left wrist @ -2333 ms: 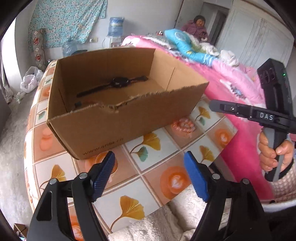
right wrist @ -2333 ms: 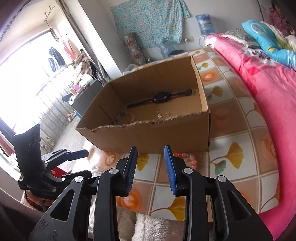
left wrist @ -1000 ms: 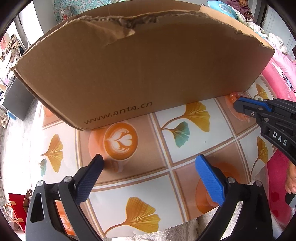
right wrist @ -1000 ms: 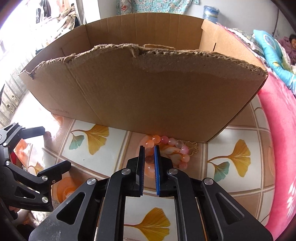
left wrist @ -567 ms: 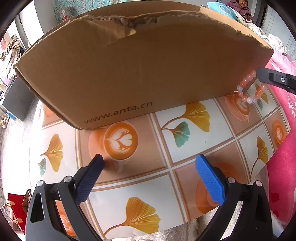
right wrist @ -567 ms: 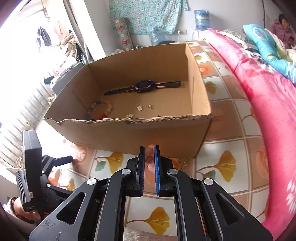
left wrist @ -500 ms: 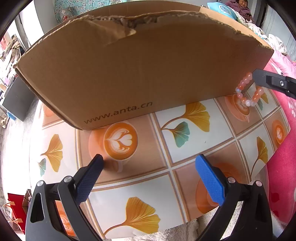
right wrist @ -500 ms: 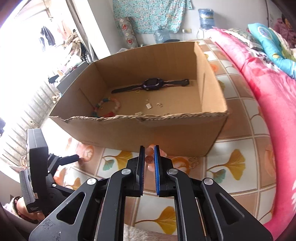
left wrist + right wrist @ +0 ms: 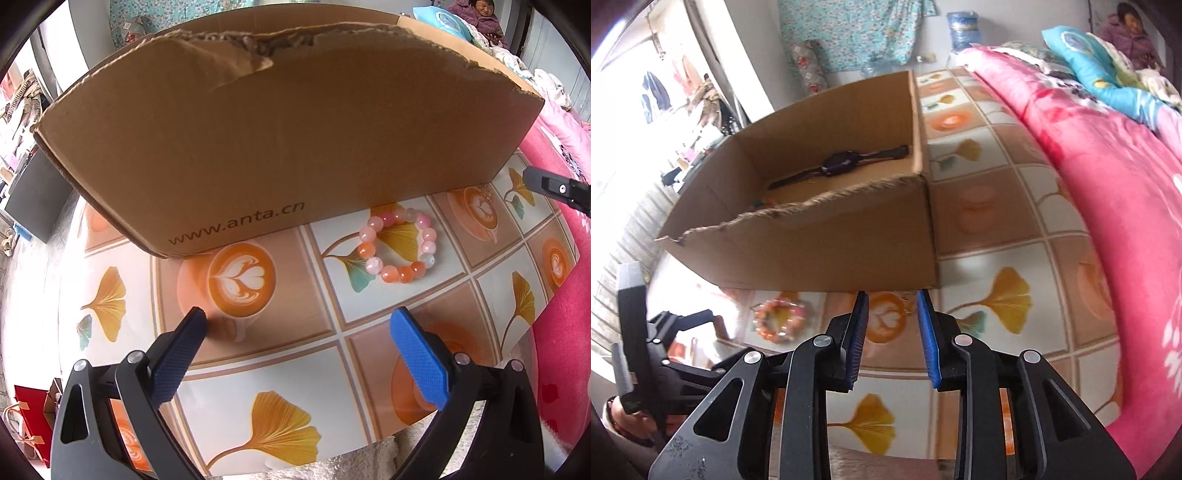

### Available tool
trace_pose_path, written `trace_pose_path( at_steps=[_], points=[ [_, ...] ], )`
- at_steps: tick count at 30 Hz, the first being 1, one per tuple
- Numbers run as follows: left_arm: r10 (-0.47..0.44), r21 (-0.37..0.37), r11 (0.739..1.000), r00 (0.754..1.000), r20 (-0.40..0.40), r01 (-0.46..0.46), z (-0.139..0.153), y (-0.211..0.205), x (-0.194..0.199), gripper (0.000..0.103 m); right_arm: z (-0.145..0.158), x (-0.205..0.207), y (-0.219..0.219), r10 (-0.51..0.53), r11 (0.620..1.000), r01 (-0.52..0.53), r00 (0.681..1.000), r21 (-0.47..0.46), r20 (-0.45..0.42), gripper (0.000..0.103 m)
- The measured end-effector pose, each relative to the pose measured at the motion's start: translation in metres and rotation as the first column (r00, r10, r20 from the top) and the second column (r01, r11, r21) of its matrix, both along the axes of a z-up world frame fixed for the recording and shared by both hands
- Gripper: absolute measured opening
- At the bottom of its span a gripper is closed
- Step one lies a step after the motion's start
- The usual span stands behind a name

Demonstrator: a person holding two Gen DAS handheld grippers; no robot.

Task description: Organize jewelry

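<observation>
Because the cardboard box (image 9: 280, 140) takes up the far half of the tiled surface (image 9: 280, 354) with its top open and its near wall torn low, it reads as the collecting bin for this tidy-up, and the right wrist view shows it already at work: a dark wristwatch (image 9: 842, 164) lies stretched along its floor, with a glimpse of something colourful by the near-left inside corner, too hidden to name. To the right of the surface runs the pink bedding (image 9: 1108, 184), well clear of the action.

Now the loose piece: the beaded bracelet (image 9: 399, 249), pink and orange beads in a closed ring, is lying flat on the surface just in front of the box's near wall, outside it, touching neither gripper. That puts it on the wrong side of the cardboard, so I'd judge this item not yet stowed.

The right gripper (image 9: 892, 332) hangs above the surface near the box's right corner, and its jaws have just been opening; they stand parted with nothing between them, only the tile pattern showing through the gap, and the bracelet sits off to its left. The left gripper (image 9: 295, 347) waits low at the near edge, jaws spread wide and released, empty, aimed at the tiles just short of the bracelet. From there it looks the better placed to pick it up, though either could.
</observation>
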State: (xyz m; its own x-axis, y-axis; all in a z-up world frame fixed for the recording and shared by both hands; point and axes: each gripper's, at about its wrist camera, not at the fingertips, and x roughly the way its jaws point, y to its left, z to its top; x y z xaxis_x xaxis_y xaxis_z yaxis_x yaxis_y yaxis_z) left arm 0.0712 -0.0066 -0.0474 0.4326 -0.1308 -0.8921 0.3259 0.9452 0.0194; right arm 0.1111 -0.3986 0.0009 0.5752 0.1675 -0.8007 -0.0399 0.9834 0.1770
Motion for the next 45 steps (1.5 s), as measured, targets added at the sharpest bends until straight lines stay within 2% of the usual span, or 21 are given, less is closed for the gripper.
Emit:
trace_pose_path(
  at_steps=[8, 16, 19, 20, 21, 24, 30, 38, 41, 45],
  points=[
    [-0.016, 0.0, 1.0, 1.0, 0.012, 0.016, 0.0, -0.001, 0.002, 0.099, -0.018, 0.005, 0.01, 0.059, 0.993, -0.058, 0.998, -0.102, 0.007, 0.028],
    [-0.014, -0.001, 1.0, 1.0, 0.016, 0.014, 0.0, -0.004, 0.007, 0.099, -0.032, 0.013, 0.028, 0.123, 0.97, -0.12, 0.992, -0.21, 0.002, 0.029],
    [-0.01, -0.002, 1.0, 1.0, 0.02, 0.01, 0.0, -0.005, 0.009, 0.099, -0.033, 0.013, 0.028, 0.117, 0.969, -0.114, 0.993, -0.218, -0.002, 0.024],
    [-0.01, -0.002, 1.0, 1.0, 0.021, 0.01, 0.0, -0.004, 0.009, 0.099, -0.033, 0.012, 0.027, 0.123, 0.971, -0.122, 0.992, -0.203, -0.007, 0.012],
    [-0.011, -0.003, 1.0, 1.0, 0.022, 0.011, 0.0, -0.005, 0.01, 0.099, -0.032, 0.013, 0.025, 0.122, 0.973, -0.122, 0.992, -0.194, -0.012, 0.01],
    [-0.011, -0.004, 1.0, 1.0, 0.025, 0.012, 0.0, -0.004, 0.009, 0.099, -0.032, 0.013, 0.024, 0.122, 0.973, -0.123, 0.992, -0.194, -0.02, 0.01],
    [-0.011, -0.005, 1.0, 0.999, 0.031, 0.011, 0.001, -0.004, 0.008, 0.099, -0.032, 0.003, 0.015, 0.106, 0.986, -0.111, 0.993, -0.127, -0.046, 0.009],
    [-0.044, -0.013, 0.999, 0.998, 0.034, 0.044, 0.002, -0.003, 0.01, 0.099, -0.026, -0.015, -0.011, 0.042, 0.999, -0.04, 0.998, 0.033, -0.046, 0.009],
    [-0.048, -0.079, 0.996, 0.997, 0.064, 0.053, 0.011, 0.004, 0.011, 0.099, -0.02, -0.02, -0.02, 0.027, 0.997, -0.024, 0.999, 0.08, -0.034, 0.009],
    [-0.08, -0.168, 0.98, 0.985, 0.154, 0.106, 0.031, 0.005, 0.004, 0.095, -0.021, -0.02, -0.031, 0.023, 0.995, -0.02, 0.999, 0.095, -0.03, 0.009]
  ],
)
